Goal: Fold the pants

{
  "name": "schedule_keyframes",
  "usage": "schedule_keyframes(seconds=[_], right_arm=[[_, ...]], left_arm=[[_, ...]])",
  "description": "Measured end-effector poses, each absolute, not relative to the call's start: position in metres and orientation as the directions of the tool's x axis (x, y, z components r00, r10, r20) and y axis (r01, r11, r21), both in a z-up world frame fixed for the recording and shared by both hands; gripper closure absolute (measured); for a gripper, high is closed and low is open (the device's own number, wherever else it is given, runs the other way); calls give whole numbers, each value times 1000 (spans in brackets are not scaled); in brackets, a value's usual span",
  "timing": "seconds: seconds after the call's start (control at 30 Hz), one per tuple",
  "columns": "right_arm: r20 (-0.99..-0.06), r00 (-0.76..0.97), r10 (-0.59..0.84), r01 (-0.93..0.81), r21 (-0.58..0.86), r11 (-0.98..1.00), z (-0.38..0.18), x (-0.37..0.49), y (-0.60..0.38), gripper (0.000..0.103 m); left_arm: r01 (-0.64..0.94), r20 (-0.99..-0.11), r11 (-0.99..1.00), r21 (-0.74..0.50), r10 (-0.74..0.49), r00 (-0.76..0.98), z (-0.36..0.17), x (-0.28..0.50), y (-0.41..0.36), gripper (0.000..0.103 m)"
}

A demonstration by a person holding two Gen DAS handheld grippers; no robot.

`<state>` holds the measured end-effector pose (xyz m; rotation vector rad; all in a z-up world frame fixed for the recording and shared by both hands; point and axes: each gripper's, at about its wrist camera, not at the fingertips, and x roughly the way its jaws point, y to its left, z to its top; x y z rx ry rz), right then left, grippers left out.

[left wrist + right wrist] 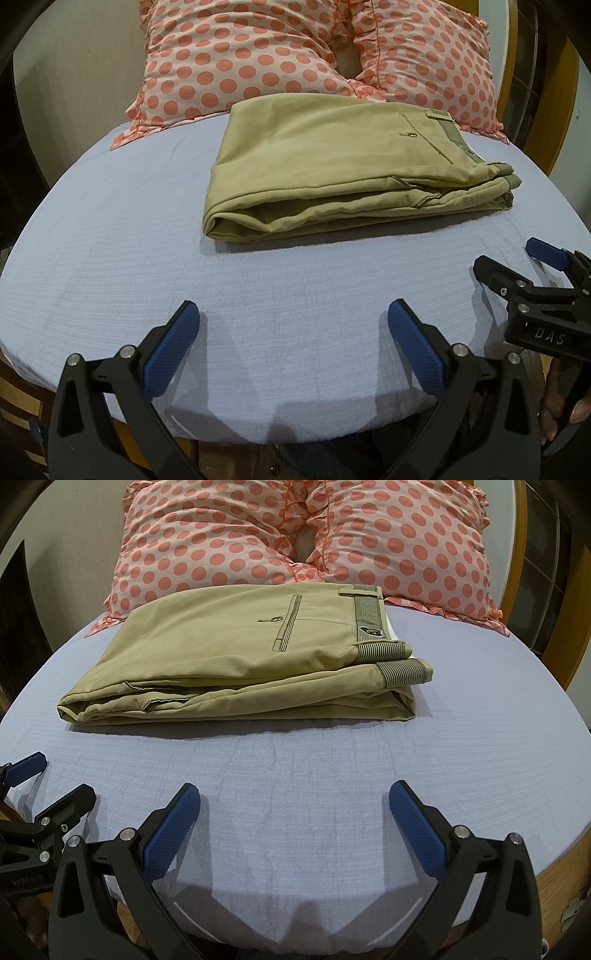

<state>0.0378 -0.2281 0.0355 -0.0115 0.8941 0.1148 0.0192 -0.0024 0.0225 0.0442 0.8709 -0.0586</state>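
khaki pants (pixel 236 657), one folded stack; two dotted pillows (pixel 207 546); both grippers' jaws spread.

Folded pants (pixel 236 653) on bedsheet (pixel 461 760) (right tongs (pixel 294 812) agape).

A home bedroom: a bed with lilac sheet (pixel 369 746), two dotted pillows (pixel 207 550) (frilled edges) at its far edge, wooden frame (pixel 515 554).
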Motion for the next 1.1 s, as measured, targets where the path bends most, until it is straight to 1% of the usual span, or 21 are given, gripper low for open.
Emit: schedule_keyframes(seconds=[0.23,1.1], right_arm=[[-778,621,95,-104,38,994,35,38,-228,1],[-778,621,93,-101,38,994,35,39,-227,1]], left_arm=[[66,-778,998,13,-31,628,23,23,-2,2],[49,-771,999,14,-20,636,22,22,-3,2]])
